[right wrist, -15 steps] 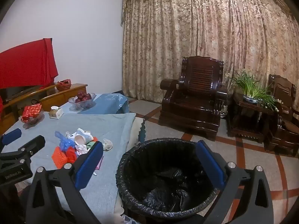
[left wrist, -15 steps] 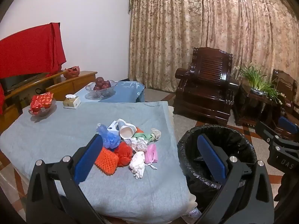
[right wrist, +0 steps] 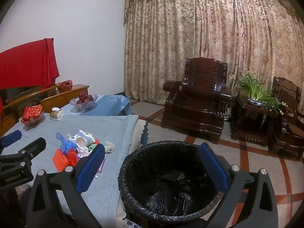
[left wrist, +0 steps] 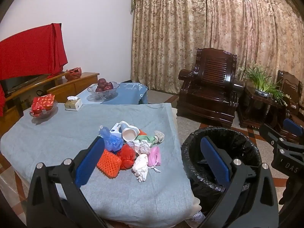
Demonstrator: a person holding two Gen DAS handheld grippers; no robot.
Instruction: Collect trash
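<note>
Two grippers are in view: the left gripper (left wrist: pixel 152 159) and the right gripper (right wrist: pixel 152 163).

One bin (left wrist: pixel 252 148) stands on the floor.

The trash lies in one pile:
- one cup (left wrist: pixel 129 132)
- one small box (left wrist: pixel 115 129)
- one blue bag (left wrist: pixel 112 141)
- two orange-red nets (left wrist: pixel 108 163), lying side by side
- one pink bag (left wrist: pixel 154 155)
- one green scrap (left wrist: pixel 144 138)
- two white wads (left wrist: pixel 141 164)
- one pale scrap (left wrist: pixel 158 135) at the pile's far edge

The count of the smaller scraps is uncertain, since they overlap.

Farther back are:
- two glass bowls (left wrist: pixel 100 93)
- one tissue box (left wrist: pixel 73 103)
- two tablecloths (left wrist: pixel 57 133)
- two armchairs (left wrist: pixel 210 93)
- one plant (left wrist: pixel 260 79)
- one red cloth (left wrist: pixel 30 51)
</note>
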